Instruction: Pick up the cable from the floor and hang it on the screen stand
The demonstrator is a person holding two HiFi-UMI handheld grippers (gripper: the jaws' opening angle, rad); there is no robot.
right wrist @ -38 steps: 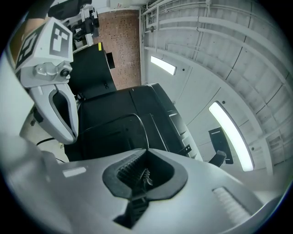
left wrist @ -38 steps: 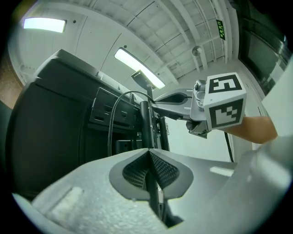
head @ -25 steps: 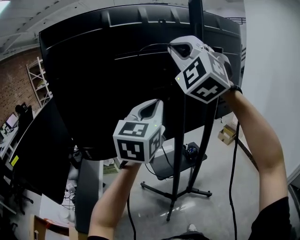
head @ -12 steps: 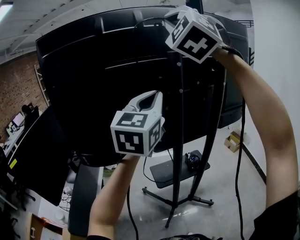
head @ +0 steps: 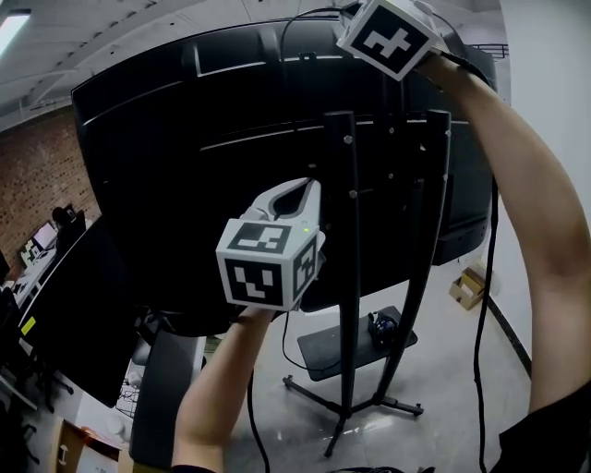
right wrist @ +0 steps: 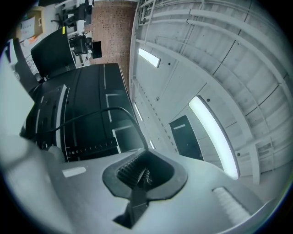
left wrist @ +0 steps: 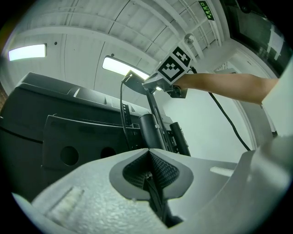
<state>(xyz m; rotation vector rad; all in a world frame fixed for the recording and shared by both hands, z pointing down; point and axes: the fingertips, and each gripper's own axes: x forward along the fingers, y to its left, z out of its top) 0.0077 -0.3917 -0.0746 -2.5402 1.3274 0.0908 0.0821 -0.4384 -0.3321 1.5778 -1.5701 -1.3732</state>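
The big black screen (head: 185, 166) fills most of the head view, seen from behind. Its screen stand (head: 349, 277) shows two dark uprights that run down to a splayed base on the concrete floor (head: 443, 388). The cable (head: 284, 37) is off the floor: it arcs up over the screen's top edge and drops down the back beside the uprights. The hanging step looks to be in hand and close to done. The next move probably calls for drawing the cable across until it catches on the stand's top or bracket, then letting it go without it sliding off. The right gripper (head: 349, 17), held high above the screen, has its jaws clamped on the cable. Its own view shows what the head view cannot: the black line leaves the ribbed pads and curves away across the screen's back. The left gripper (head: 305, 187) hangs lower in front of the screen. Its view shows the jaws pressed together with no cable seen between them, and also the cable hanging straight down from the right gripper along the stand.
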